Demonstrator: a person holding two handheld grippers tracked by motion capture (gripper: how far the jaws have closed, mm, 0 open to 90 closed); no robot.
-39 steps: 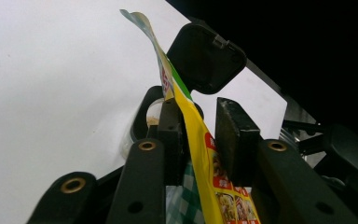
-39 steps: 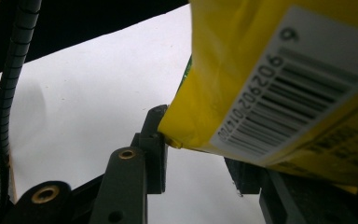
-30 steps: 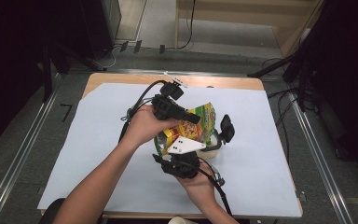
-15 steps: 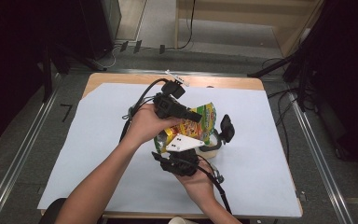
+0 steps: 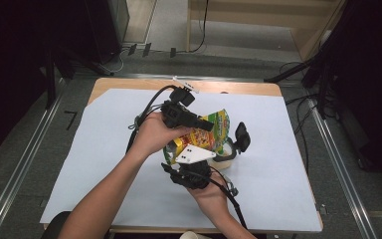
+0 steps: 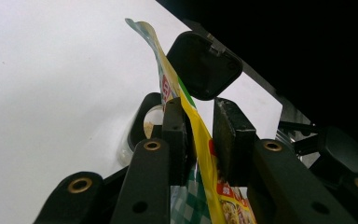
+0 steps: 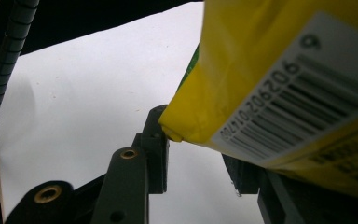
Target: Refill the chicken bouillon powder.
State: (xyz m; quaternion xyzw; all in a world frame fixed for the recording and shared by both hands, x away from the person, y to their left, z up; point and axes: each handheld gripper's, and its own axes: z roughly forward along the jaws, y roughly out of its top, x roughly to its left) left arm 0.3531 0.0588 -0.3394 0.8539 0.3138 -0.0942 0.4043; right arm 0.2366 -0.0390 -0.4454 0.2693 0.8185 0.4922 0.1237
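A yellow snack bag (image 5: 214, 133) is held up over a clear round container (image 5: 227, 157) whose black lid (image 5: 241, 137) stands flipped open. My left gripper (image 5: 208, 124) is shut on the bag's upper part. In the left gripper view the bag (image 6: 205, 154) runs between the jaws of that gripper (image 6: 200, 112), with the lid (image 6: 203, 65) and the container rim (image 6: 140, 121) beyond. My right gripper (image 5: 195, 167) sits just below the bag. In the right gripper view it (image 7: 198, 154) stands open, and the bag's barcode corner (image 7: 270, 74) touches its left jaw and hides the right one.
A white paper sheet (image 5: 104, 164) covers most of the wooden table (image 5: 129, 83). Cables trail from both grippers across the sheet. Metal rails and dark equipment flank the table on both sides.
Almost nothing: the left gripper and the bag have shifted slightly to the left, and the right hand holds its place.
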